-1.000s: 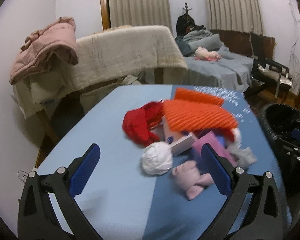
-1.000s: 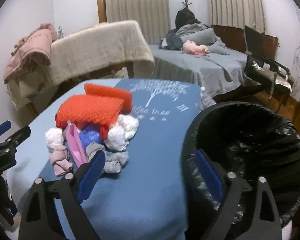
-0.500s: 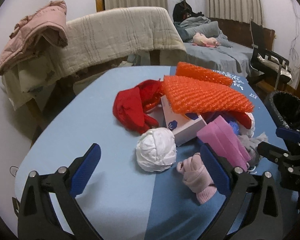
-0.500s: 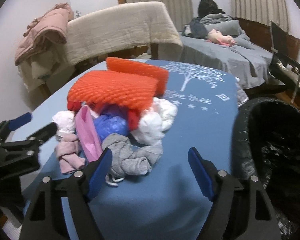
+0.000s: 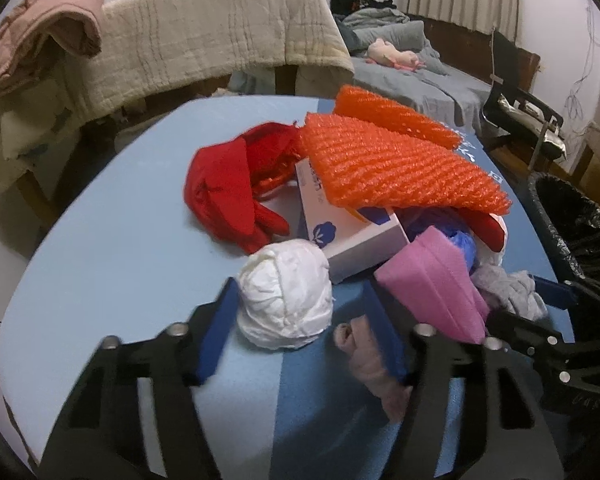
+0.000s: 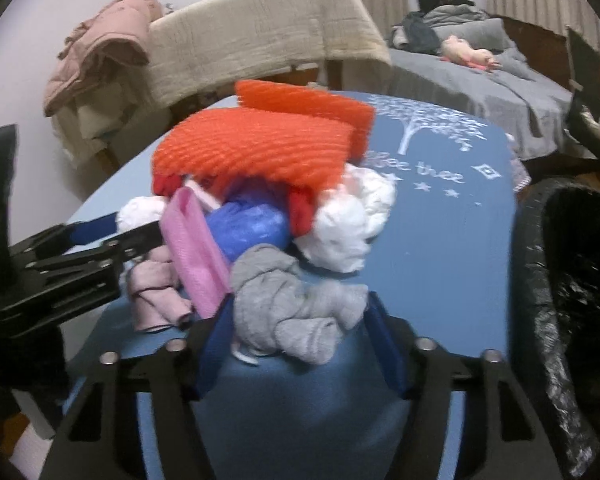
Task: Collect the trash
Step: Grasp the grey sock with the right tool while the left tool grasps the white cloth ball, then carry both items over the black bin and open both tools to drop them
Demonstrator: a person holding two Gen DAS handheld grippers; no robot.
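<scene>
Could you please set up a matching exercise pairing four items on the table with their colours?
Things:
1. crumpled ball between the left gripper fingers
2. bundled sock between the right gripper fingers
3. mesh sheet on top of the pile
4. folded pouch beside the box

Colours:
A. grey
B. pink
C. white
D. orange

Pairs: 1-C, 2-A, 3-D, 4-B

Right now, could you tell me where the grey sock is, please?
In the right wrist view the grey sock lies at the pile's near edge, between the closing right tongs, right of the pink cloth.
</scene>
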